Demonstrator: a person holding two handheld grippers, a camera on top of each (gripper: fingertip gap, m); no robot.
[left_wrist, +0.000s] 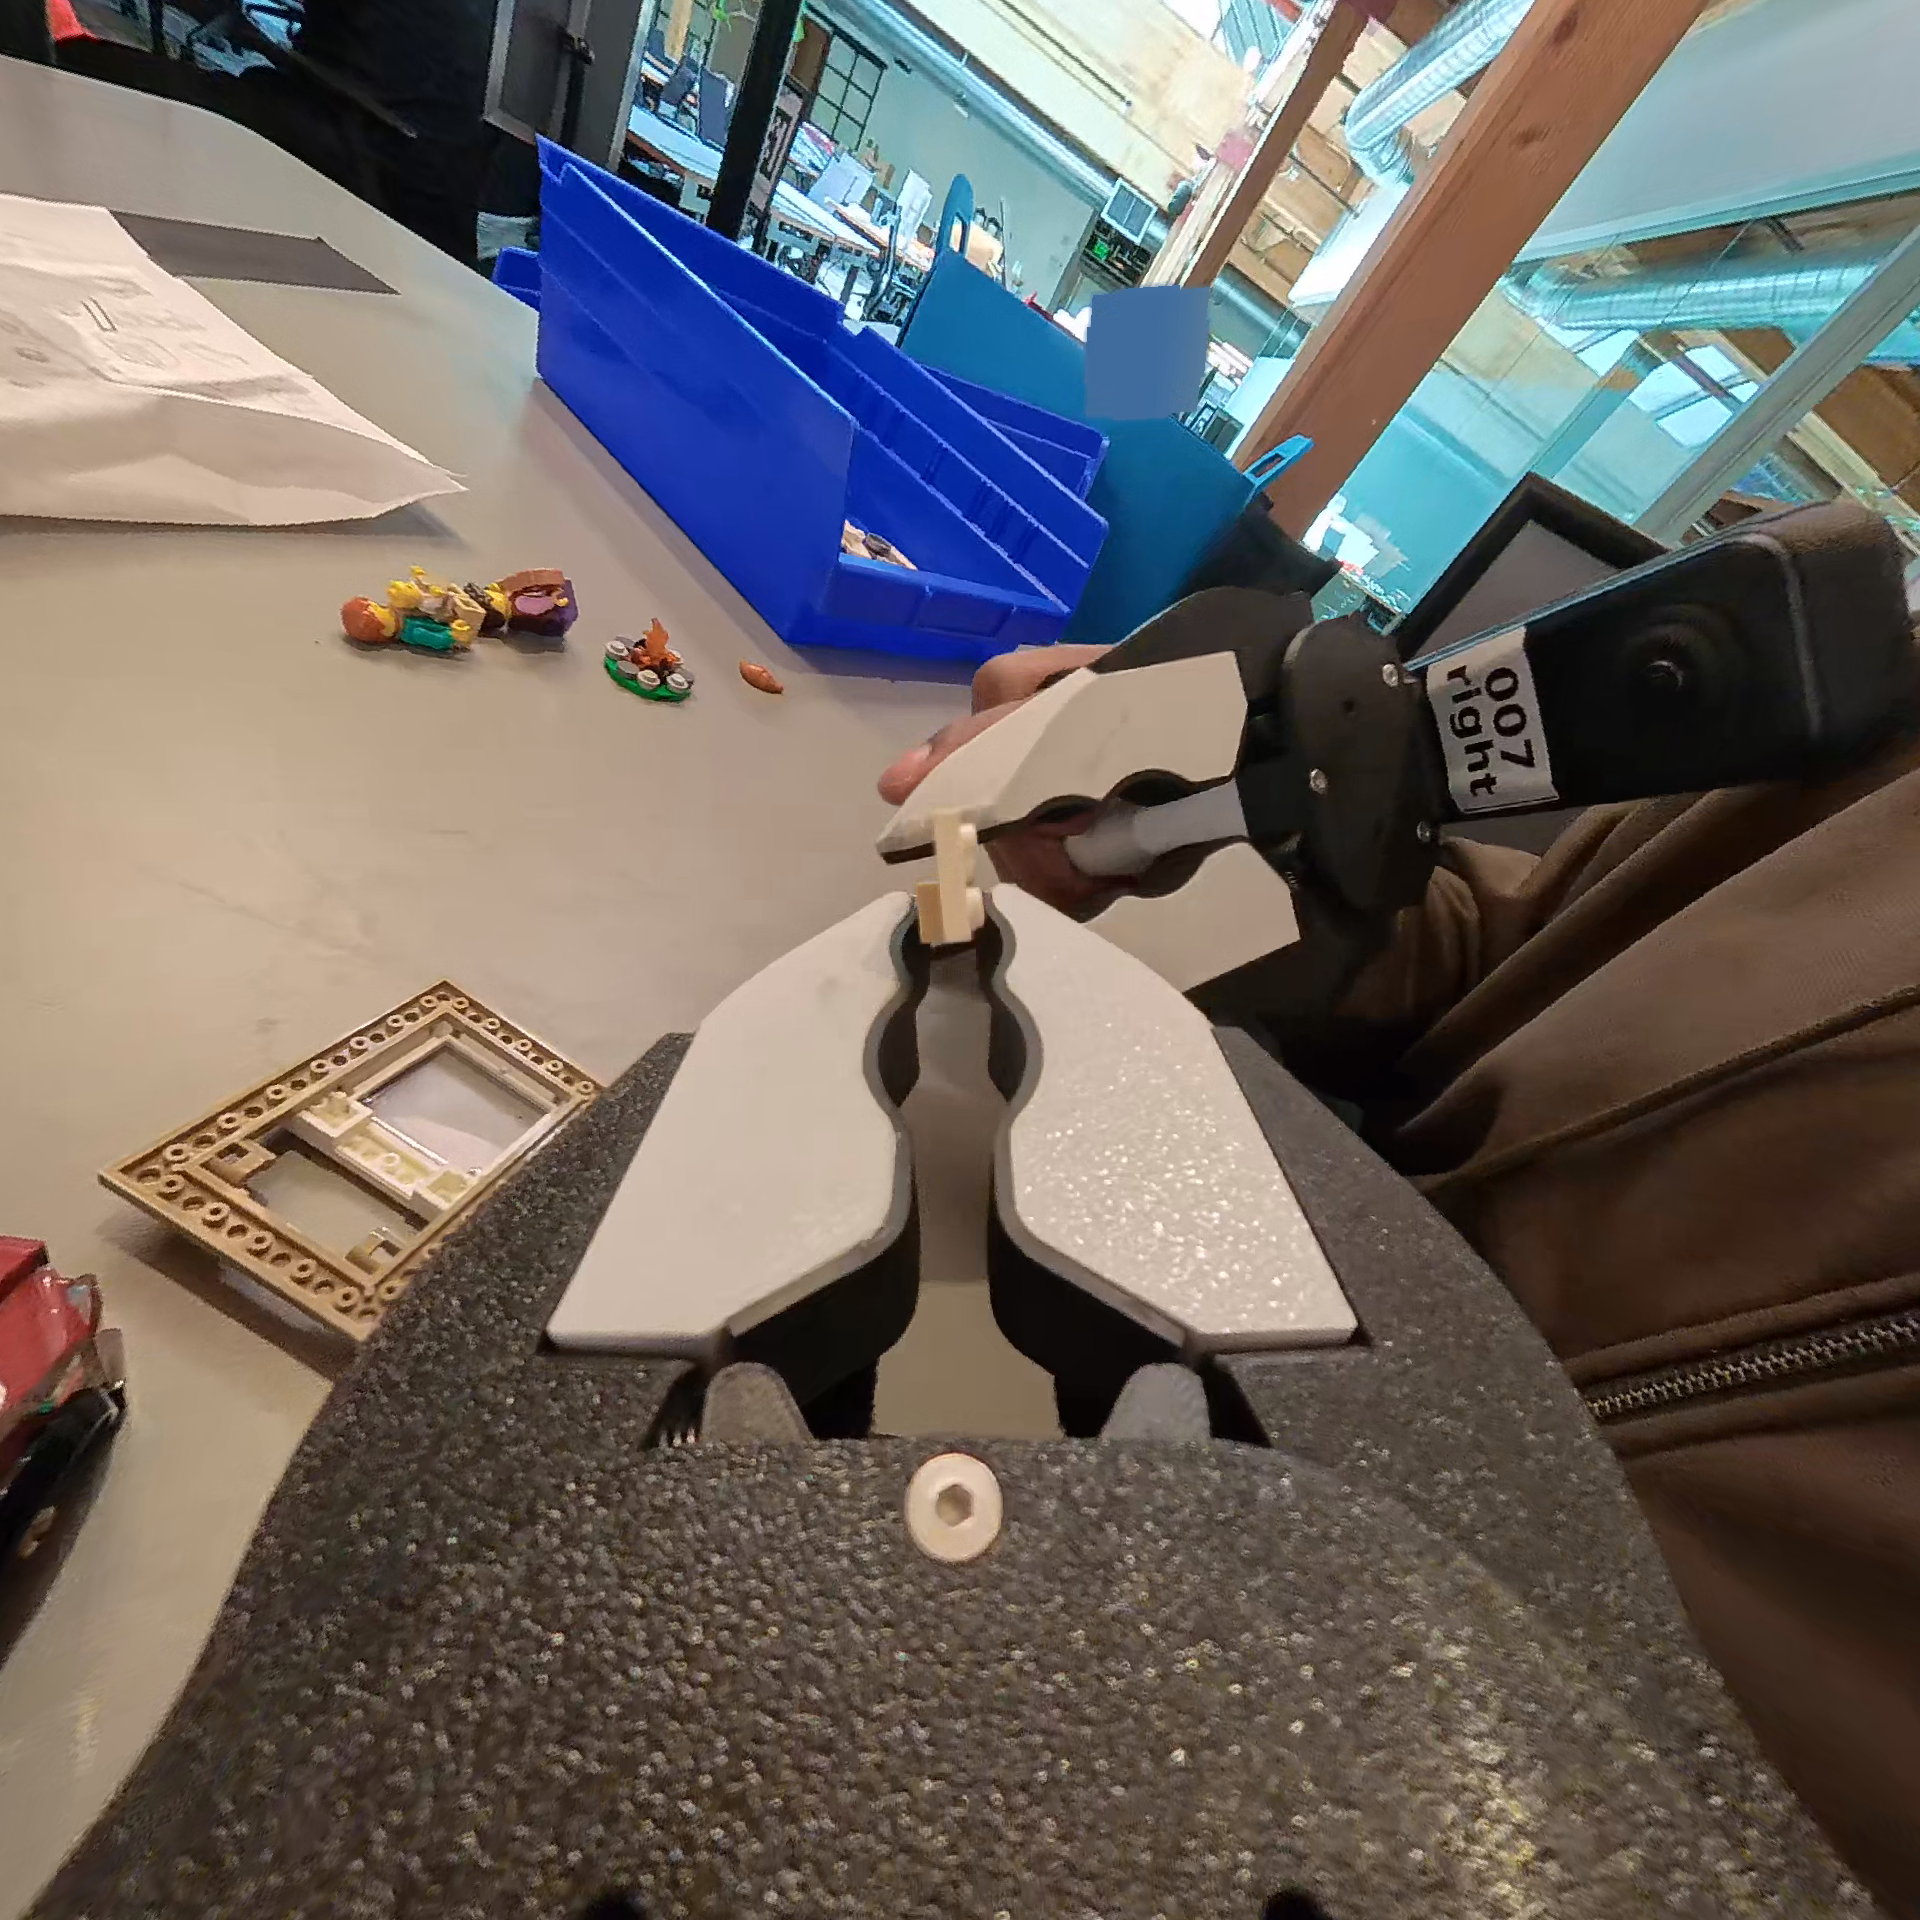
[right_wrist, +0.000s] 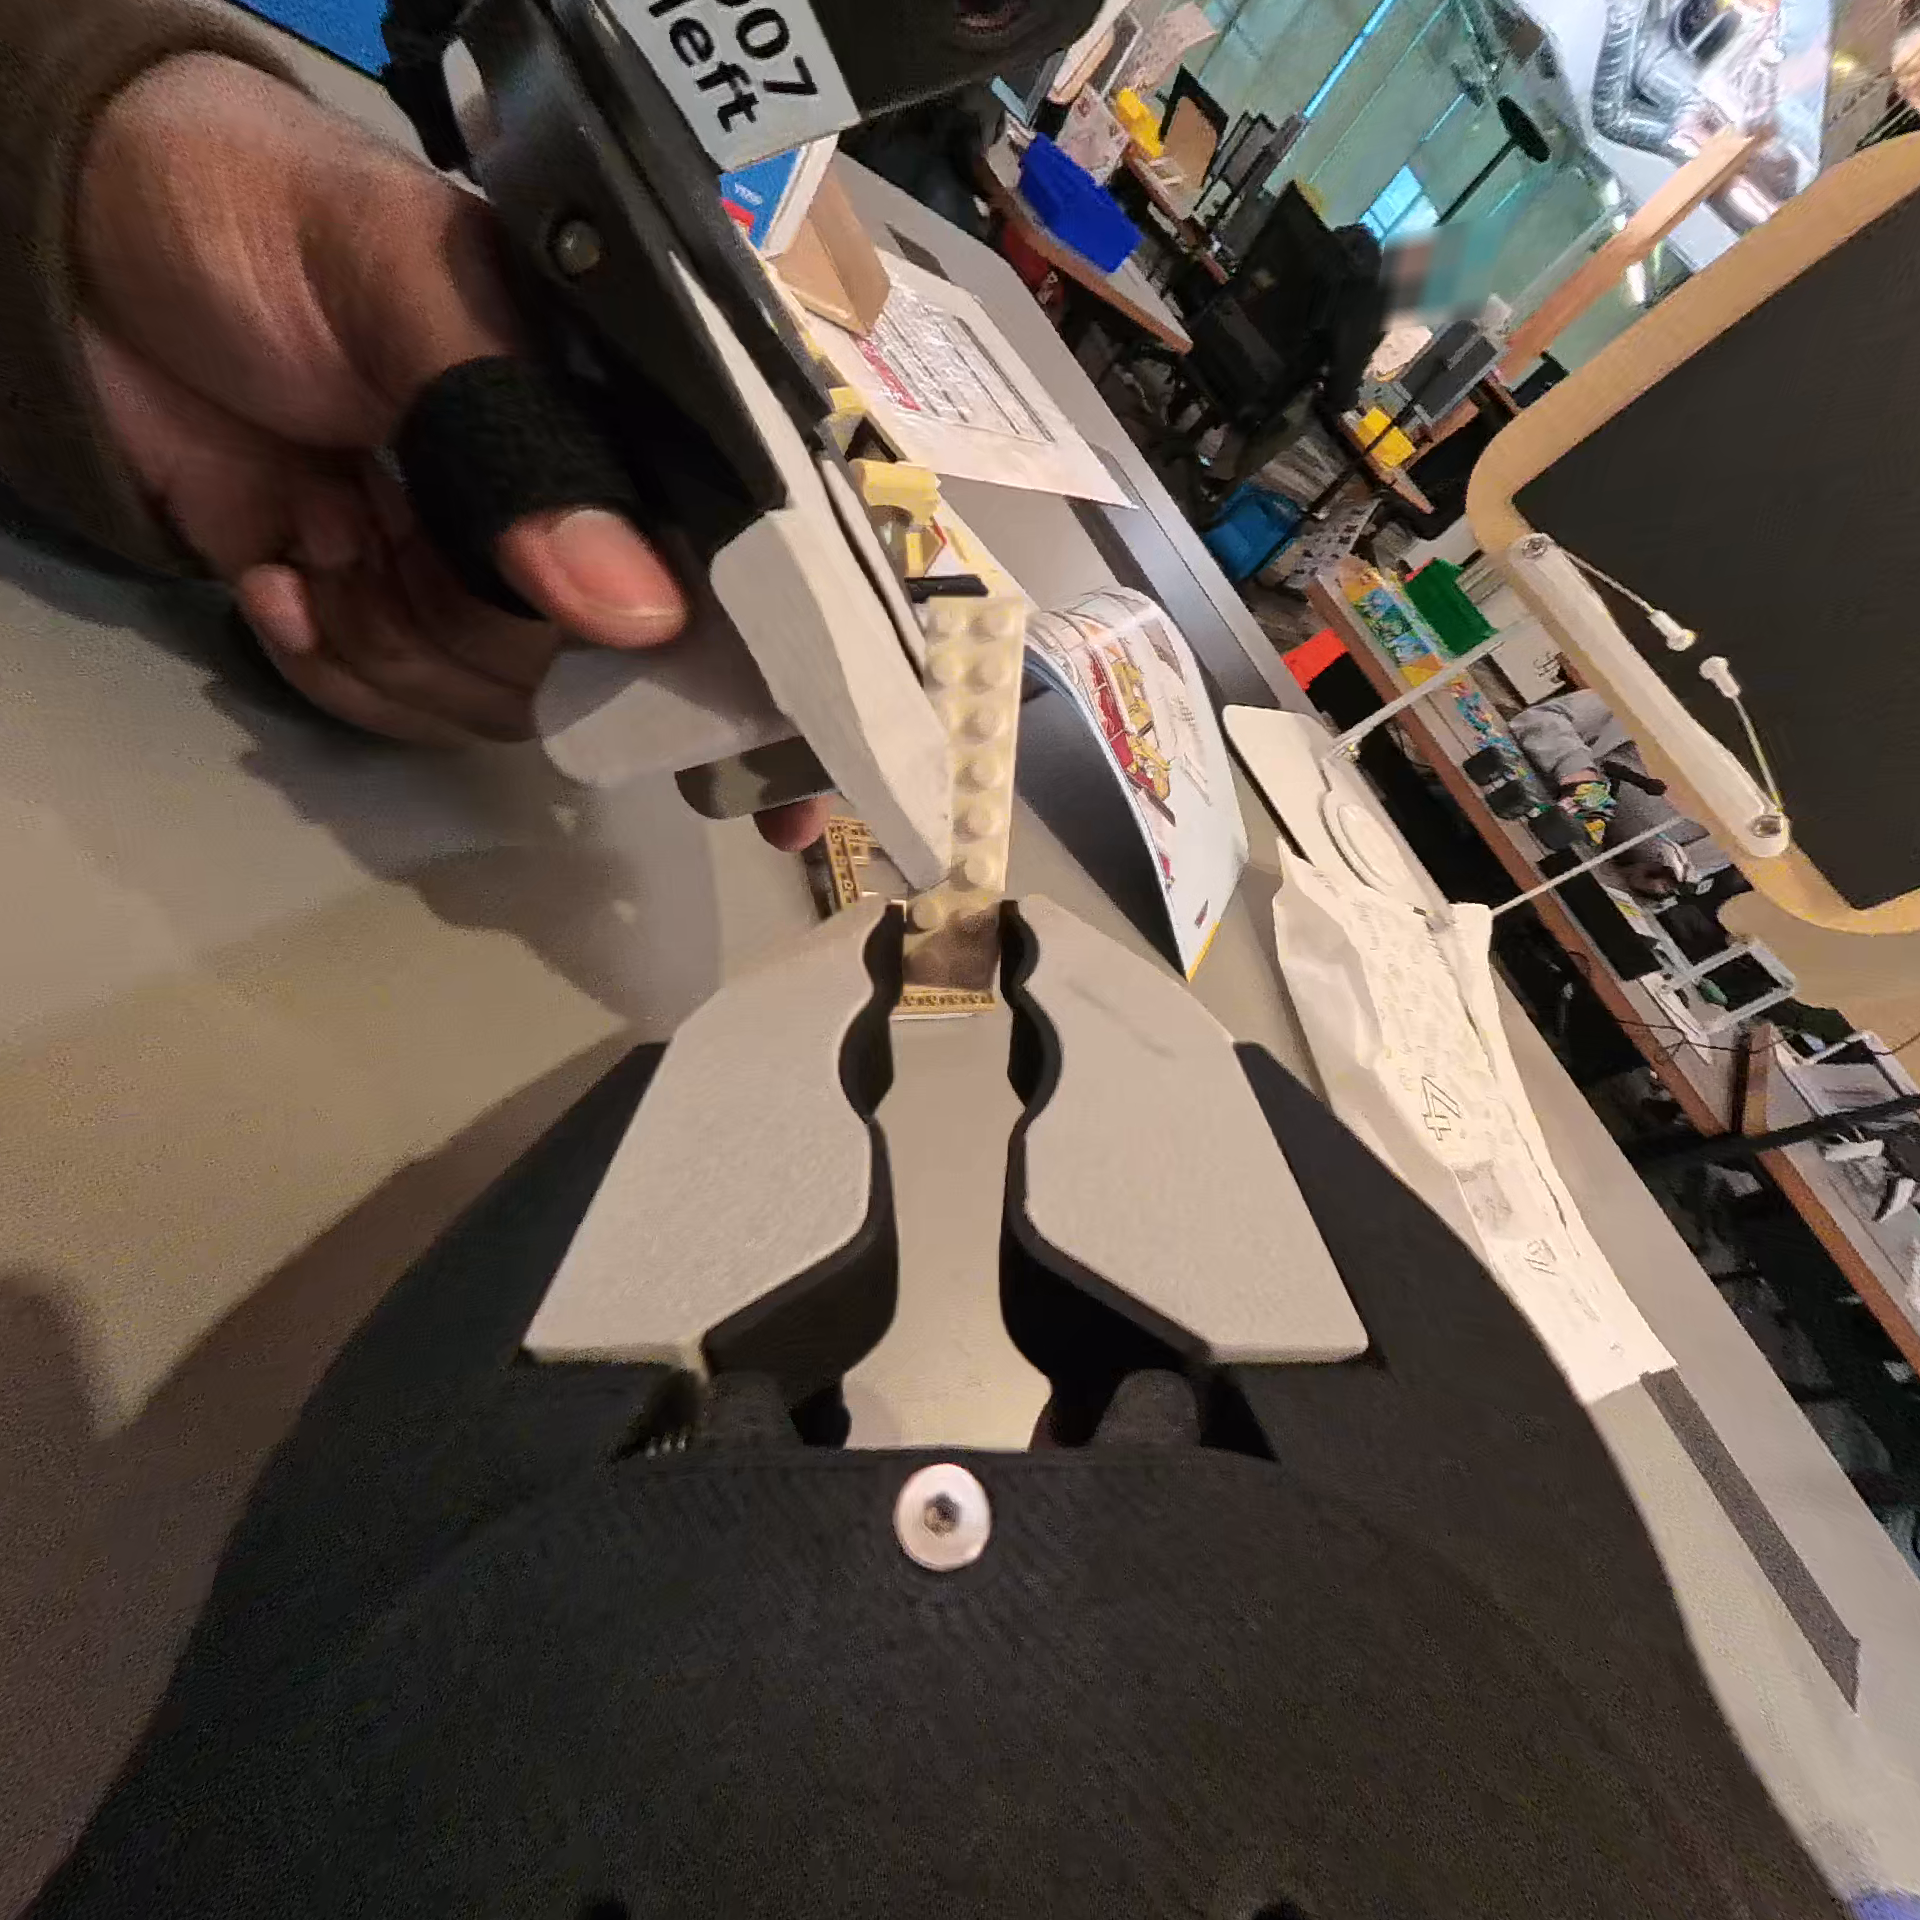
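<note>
In the left wrist view, the left gripper (left_wrist: 948, 920) is pinching the lower end of a cream studded plate (left_wrist: 948, 896) between nearly closed fingers, above the grey desk (left_wrist: 520, 831). The right gripper (left_wrist: 951, 844) is meeting the plate's upper end. A tan frame (left_wrist: 312, 1153) is lying nearby, blue bins (left_wrist: 790, 457) farther off.

In the right wrist view, the right gripper (right_wrist: 948, 920) is standing slightly open around the plate's (right_wrist: 977, 748) near end; whether its fingers are pressing it cannot be told. A booklet (right_wrist: 1153, 748) is lying beyond.
</note>
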